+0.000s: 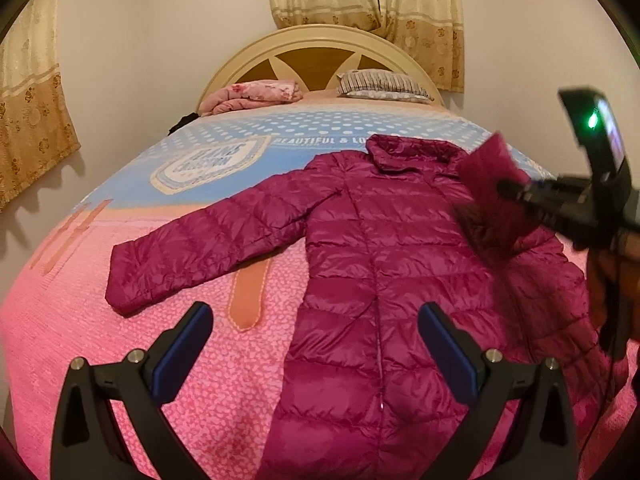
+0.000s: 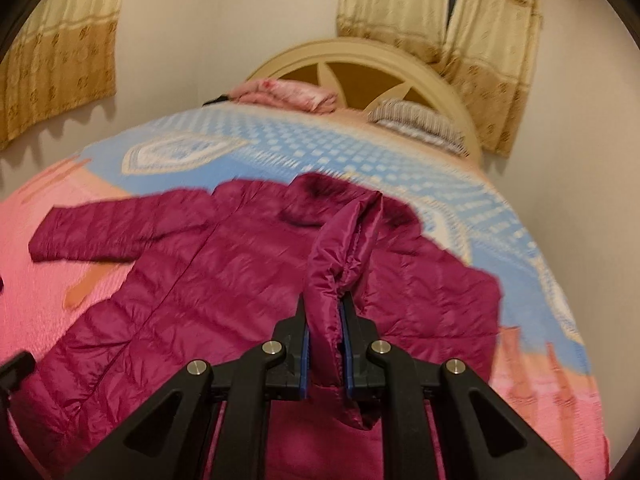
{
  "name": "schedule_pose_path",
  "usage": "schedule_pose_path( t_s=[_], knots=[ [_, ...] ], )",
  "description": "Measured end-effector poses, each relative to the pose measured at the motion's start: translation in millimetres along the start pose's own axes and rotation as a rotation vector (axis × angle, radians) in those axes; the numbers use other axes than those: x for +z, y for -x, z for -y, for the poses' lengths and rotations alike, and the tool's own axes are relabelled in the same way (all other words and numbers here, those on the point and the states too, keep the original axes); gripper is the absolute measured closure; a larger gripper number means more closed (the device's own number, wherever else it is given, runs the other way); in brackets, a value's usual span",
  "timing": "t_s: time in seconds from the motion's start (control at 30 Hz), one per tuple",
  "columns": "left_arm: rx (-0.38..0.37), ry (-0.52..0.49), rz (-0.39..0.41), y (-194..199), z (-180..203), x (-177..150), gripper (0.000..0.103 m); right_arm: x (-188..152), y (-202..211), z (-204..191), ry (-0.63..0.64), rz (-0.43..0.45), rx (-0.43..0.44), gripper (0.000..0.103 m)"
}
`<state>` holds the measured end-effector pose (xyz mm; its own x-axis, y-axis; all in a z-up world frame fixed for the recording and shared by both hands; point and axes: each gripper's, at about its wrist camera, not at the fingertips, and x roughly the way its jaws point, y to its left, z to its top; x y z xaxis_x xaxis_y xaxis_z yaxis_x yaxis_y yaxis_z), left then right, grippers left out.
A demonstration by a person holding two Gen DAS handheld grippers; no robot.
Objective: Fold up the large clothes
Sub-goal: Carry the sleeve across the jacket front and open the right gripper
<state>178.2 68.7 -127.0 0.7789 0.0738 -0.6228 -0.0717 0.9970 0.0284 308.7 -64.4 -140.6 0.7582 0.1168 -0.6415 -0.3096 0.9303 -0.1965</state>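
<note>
Black fingers of the left tool (image 1: 316, 344) stand wide apart with nothing between them, hovering above the foot end of the bed (image 1: 80, 320) over the pink part of the bedspread. Between and beyond them lies the magenta puffer jacket (image 1: 360, 264), spread front-up along the bed, its collar toward the headboard (image 1: 320, 40) and its hem toward the foot edge. One sleeve (image 1: 192, 256) lies flat, stretched toward the bed's left edge. The other sleeve (image 2: 340, 264) is pinched near its cuff by the right tool (image 2: 324, 320), whose blue pads are nearly closed on the fabric, and it is lifted over the jacket's chest. In the left view that tool (image 1: 516, 192) reaches in from the right side. A folded pink blanket (image 1: 256, 94) and a striped pillow (image 1: 384, 84) rest at the head end.
</note>
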Motion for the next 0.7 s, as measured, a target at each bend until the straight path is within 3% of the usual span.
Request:
schedule_pose_path(
  t_s=[0.23,0.27,0.37,0.4,0.53,0.7],
  knots=[
    [0.008,-0.020,-0.014,-8,5,2,0.000,-15,-34,-15,-0.058,-0.060,0.083,0.089],
    [0.011,-0.028,-0.013,-8,7,2,0.000,-17,-39,-13,-0.084,-0.067,0.112,0.081],
    [0.019,-0.039,-0.009,-9,10,5,0.000,-23,-43,-11,-0.148,-0.092,0.234,0.017],
    [0.023,-0.039,-0.007,-9,10,6,0.000,-24,-40,-12,-0.160,-0.082,0.270,0.014],
    [0.020,-0.037,-0.001,-11,13,14,0.000,-25,-23,-11,-0.149,-0.043,0.292,0.014],
    [-0.016,-0.084,0.046,-8,40,34,0.000,-25,1,49,-0.326,0.021,0.320,0.014]
  ],
)
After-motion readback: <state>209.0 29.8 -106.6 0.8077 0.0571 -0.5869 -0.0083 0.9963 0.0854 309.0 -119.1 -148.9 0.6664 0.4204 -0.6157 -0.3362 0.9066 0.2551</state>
